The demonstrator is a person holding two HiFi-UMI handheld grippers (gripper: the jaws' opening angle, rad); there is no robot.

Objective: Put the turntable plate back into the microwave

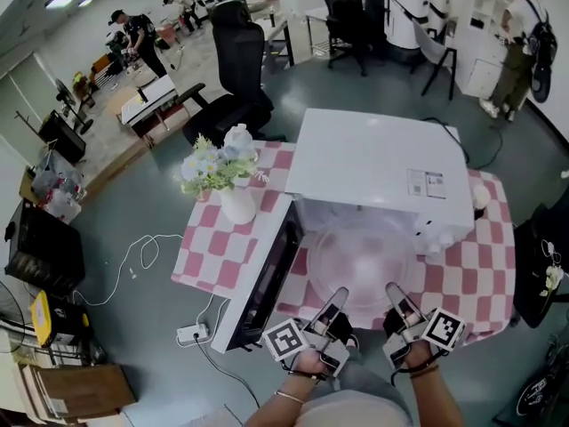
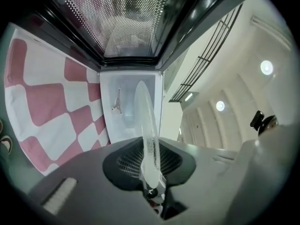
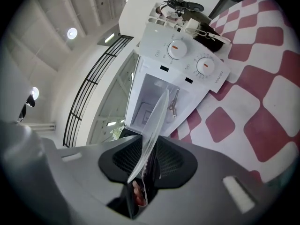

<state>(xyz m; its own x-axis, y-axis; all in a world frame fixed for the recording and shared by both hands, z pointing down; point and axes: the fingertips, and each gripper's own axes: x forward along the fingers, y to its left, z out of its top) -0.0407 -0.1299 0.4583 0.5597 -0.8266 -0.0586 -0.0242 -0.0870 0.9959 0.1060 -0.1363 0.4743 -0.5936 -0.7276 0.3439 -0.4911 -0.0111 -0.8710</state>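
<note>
Gripper views show both jaws pinching, seemingly, the turntable plate (image 2: 146, 121).

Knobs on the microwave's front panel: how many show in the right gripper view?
2. One knob sits upper left on the white panel; the second knob is just lower right of it. None looks hidden.

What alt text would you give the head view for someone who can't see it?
The left tongs and right tongs grip the near rim of a clear round glass turntable plate, held at the open front of a white microwave. The microwave sits on a red-and-white checked tablecloth, its door swung open leftward.
</note>
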